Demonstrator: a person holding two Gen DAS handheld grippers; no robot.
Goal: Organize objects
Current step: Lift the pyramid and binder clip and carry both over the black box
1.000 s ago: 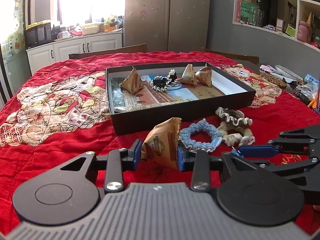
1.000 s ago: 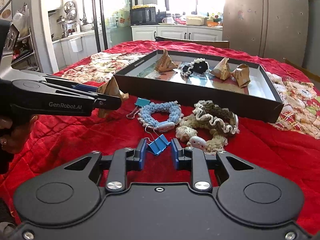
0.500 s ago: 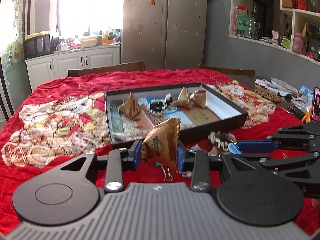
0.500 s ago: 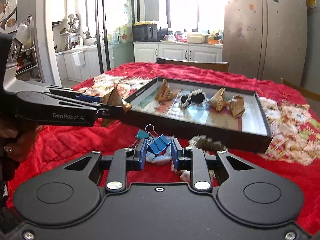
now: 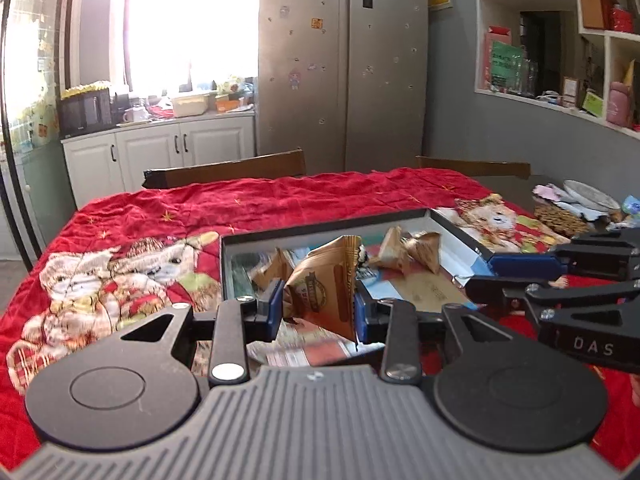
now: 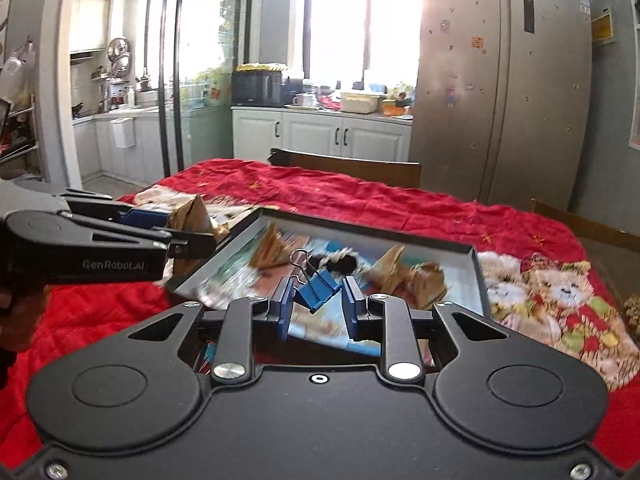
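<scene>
Pinching a brown pyramid-shaped foil snack packet (image 5: 324, 288) between its pads, the left gripper (image 5: 316, 306) hangs above the shallow black cardboard tray (image 5: 320, 227); the right gripper (image 6: 316, 306) clamps a blue metal binder clip (image 6: 318, 290) (wire handles up).

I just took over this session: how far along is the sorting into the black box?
Done: brown packets and a dark scrunchie already lie in the black box. In hand: left gripper clamps a brown packet; right gripper clamps a blue binder clip. Left: dropping both in; other loose items aren't visible now.
</scene>
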